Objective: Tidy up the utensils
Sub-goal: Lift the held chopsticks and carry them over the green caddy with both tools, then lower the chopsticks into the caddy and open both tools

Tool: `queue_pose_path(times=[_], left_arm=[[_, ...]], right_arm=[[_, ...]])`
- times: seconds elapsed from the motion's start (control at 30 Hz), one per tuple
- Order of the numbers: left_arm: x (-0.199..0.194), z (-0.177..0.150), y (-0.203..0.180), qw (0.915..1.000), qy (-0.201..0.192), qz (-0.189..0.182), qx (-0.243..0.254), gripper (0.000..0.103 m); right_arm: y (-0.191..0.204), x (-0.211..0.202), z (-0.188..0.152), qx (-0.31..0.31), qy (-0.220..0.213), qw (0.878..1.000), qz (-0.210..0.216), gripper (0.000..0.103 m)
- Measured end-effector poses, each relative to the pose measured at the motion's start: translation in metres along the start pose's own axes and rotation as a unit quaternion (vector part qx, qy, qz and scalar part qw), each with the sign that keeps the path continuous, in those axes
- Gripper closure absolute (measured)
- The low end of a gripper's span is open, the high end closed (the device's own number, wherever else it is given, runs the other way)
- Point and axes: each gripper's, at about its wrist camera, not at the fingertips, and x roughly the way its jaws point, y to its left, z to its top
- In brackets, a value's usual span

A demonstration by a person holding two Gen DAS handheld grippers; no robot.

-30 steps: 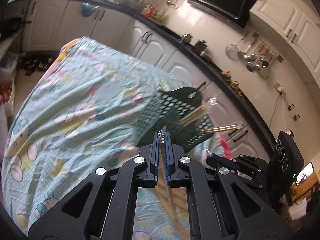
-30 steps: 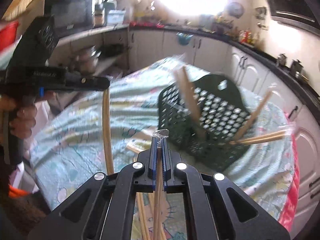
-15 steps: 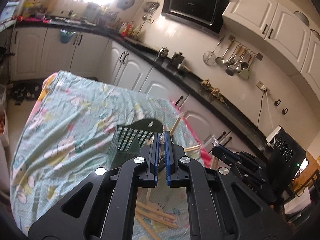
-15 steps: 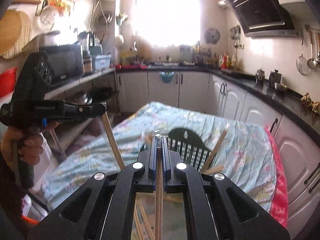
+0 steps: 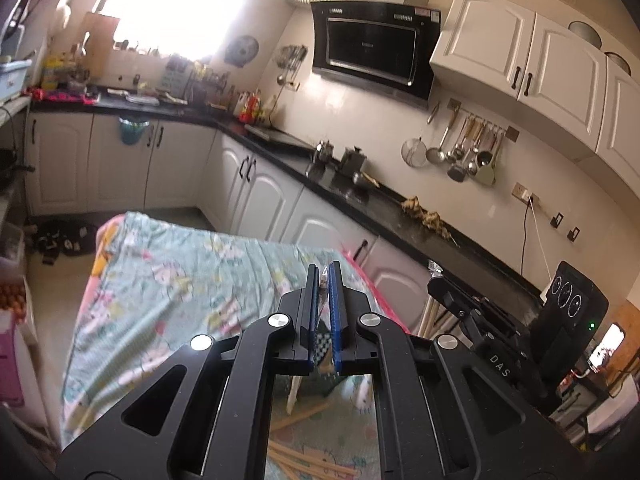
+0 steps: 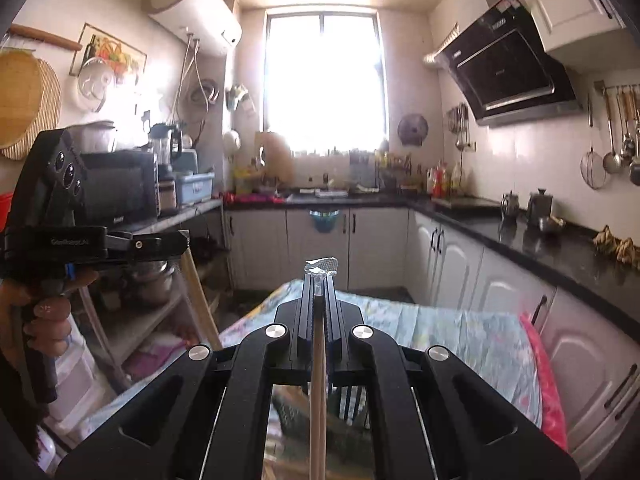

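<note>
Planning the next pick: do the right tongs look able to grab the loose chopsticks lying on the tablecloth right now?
Probably not yet. The right tongs are shut on a chopstick and held above the tablecloth; the loose chopsticks lie below.

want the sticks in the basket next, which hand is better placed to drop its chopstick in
Probably right. The right gripper is shut on a chopstick hanging over the basket; the left gripper holds its stick out beside the table.

Right tongs clamp a wrapped chopstick above the clothed table.
</note>
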Motion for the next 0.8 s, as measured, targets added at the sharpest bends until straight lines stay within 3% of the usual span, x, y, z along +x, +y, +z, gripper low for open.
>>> queue_pose_path(times=[0.4, 0.8], left_arm=[[0.012, 0.032, -0.001, 0.9986, -0.043, 0.026, 0.015, 0.101], [0.053, 0.034, -0.003, 0.9975, -0.059, 0.034, 0.02, 0.1]], right_arm=[[-0.017, 0.024, 0.024, 0.006, -0.059, 0.998, -0.03, 0.099], [-0.039, 0.057, 0.017, 0.009, -0.086, 0.994, -0.068, 0.099]])
